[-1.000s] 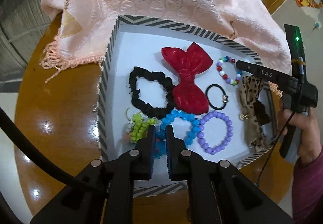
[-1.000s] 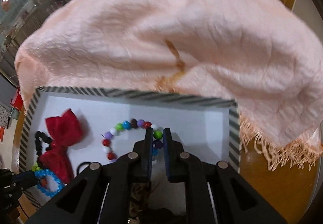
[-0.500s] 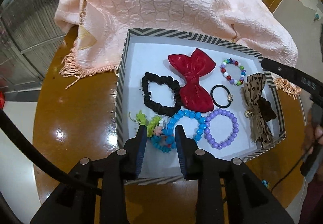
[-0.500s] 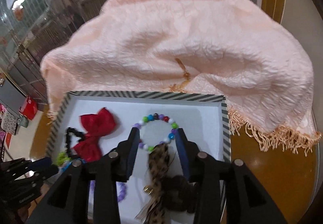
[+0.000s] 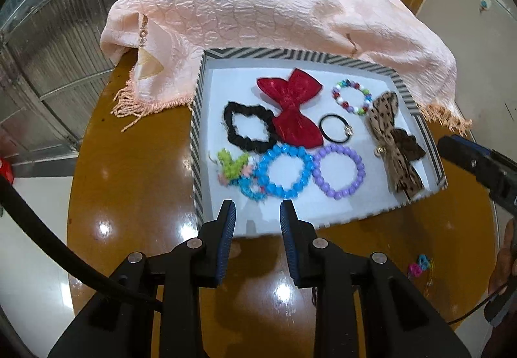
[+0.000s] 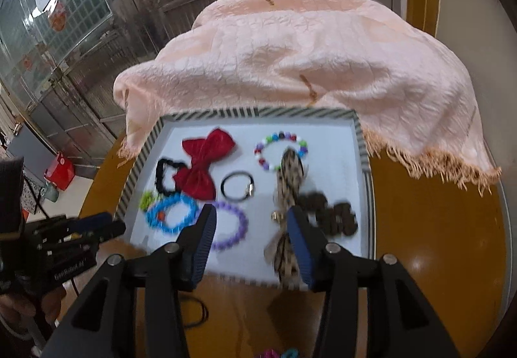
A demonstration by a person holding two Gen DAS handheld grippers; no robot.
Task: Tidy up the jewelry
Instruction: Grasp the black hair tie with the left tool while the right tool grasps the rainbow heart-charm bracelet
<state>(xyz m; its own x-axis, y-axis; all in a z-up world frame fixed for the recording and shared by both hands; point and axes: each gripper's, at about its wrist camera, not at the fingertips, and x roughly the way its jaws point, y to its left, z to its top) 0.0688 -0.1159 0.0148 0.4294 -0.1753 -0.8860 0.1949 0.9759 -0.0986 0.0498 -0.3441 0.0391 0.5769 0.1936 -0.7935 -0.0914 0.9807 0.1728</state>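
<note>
A striped-rim box point(image 5: 197, 131) point(image 6: 362, 144) with a white floor lies on the round wooden table. In it are a red bow point(image 5: 292, 106) point(image 6: 203, 161), a black scrunchie point(image 5: 247, 127), a blue bead bracelet point(image 5: 282, 172) point(image 6: 169, 214), a purple bead bracelet point(image 5: 339, 175) point(image 6: 232, 228), a multicolour bead bracelet point(image 5: 352, 96) point(image 6: 279, 149), a thin black hair tie point(image 5: 334, 128) point(image 6: 237, 185), a leopard bow point(image 5: 392, 144) point(image 6: 287, 177) and a green bead piece point(image 5: 232, 164). My left gripper point(image 5: 258, 212) is open and empty above the box's near edge. My right gripper point(image 6: 248, 219) is open and empty above the near rim.
A pink fringed scarf point(image 5: 274, 12) point(image 6: 307, 51) covers the table's far side and overlaps the box's back rim. Small pink and blue pieces point(image 5: 420, 264) lie on the table at the near right. Black hair ties point(image 6: 197, 312) lie on the table under my right gripper.
Both grippers have opened and pulled back from the box. The left let go of the blue bracelet. The right let go by the leopard bow.
</note>
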